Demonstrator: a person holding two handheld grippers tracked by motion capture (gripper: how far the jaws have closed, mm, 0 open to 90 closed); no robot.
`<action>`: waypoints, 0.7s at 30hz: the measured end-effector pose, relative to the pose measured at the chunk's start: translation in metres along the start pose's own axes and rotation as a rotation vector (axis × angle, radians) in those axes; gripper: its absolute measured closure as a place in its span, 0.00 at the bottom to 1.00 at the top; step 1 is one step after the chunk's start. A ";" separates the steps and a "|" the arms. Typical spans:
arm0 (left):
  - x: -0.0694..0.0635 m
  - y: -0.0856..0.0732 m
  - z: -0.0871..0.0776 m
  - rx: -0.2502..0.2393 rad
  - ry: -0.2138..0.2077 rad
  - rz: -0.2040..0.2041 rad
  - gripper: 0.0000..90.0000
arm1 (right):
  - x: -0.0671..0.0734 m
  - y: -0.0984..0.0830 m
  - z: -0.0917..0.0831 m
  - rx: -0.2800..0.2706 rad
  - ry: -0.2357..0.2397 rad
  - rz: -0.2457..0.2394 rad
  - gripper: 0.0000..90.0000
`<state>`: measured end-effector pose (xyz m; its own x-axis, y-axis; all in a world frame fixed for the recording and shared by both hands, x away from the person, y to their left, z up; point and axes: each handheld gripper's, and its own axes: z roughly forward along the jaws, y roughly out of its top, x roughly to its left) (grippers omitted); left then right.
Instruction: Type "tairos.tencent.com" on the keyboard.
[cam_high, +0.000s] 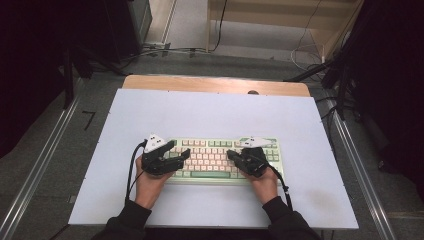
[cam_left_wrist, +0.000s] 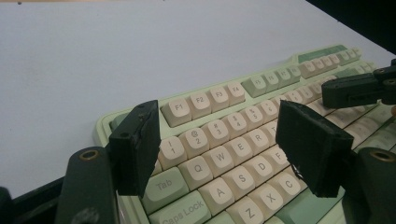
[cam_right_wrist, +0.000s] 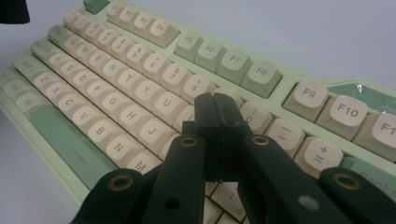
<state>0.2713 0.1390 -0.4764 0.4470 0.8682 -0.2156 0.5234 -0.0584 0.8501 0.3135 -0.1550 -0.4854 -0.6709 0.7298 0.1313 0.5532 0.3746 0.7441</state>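
A pale green keyboard (cam_high: 220, 159) with cream and green keys lies on the white table top (cam_high: 210, 115), near the front edge. My left gripper (cam_high: 181, 150) hovers over the keyboard's left end, open. In the left gripper view its gripper (cam_left_wrist: 224, 147) has its pads spread above the number and QWERTY rows, with nothing between them. My right gripper (cam_high: 231, 154) is over the right half of the keys. In the right gripper view that gripper (cam_right_wrist: 215, 106) is shut, empty, with its tips just above the keys near the 9 and 0. The keyboard (cam_right_wrist: 140, 88) runs off to the left behind it.
The table's wooden far edge (cam_high: 215, 84) shows beyond the white top. Metal rails (cam_high: 37, 165) run along both sides at floor level. Cables (cam_high: 165, 50) and a wooden frame (cam_high: 280, 20) lie behind. The right gripper's black jaw (cam_left_wrist: 357, 88) shows far right in the left gripper view.
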 end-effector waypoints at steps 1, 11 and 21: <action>0.000 0.000 0.000 -0.001 0.001 -0.001 0.35 | 0.000 0.000 0.001 0.003 -0.001 0.000 0.97; 0.000 0.000 0.000 0.005 0.002 0.005 0.35 | -0.001 0.000 0.001 0.008 -0.002 0.005 0.94; 0.002 0.000 -0.002 0.000 0.002 -0.038 0.33 | -0.008 0.006 -0.023 -0.108 0.005 0.065 0.44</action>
<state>0.2711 0.1417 -0.4757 0.4248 0.8709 -0.2470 0.5401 -0.0248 0.8413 0.3108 -0.1717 -0.4666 -0.6381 0.7475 0.1847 0.5390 0.2624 0.8004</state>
